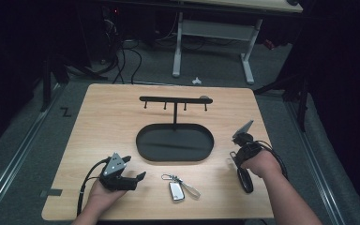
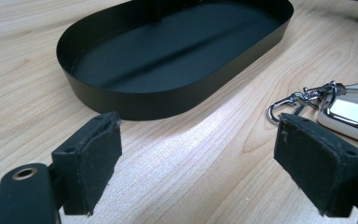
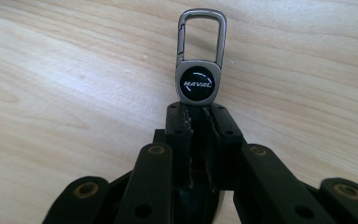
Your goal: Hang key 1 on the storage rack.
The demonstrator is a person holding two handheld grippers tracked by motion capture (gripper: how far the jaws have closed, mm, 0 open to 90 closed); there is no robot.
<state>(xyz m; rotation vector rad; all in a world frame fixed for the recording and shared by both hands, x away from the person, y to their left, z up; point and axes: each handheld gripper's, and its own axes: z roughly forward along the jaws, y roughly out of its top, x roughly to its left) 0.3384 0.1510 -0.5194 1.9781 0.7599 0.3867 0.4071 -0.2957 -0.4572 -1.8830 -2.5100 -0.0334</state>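
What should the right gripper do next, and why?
Probably lift the keychain toward the hook rack. The right gripper is shut on it, its carabiner sticking out free, and the rack's hooks above the tray look bare.

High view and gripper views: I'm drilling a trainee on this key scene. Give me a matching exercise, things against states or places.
Things:
1. left gripper
2. right gripper
3. tray
4. silver fob

States:
a. lies flat on the table, near edge
b. jaws open, nothing between
c. black, oval, under the hook rack
d. shut on a keychain

Pairs: 1-b, 2-d, 3-c, 4-a
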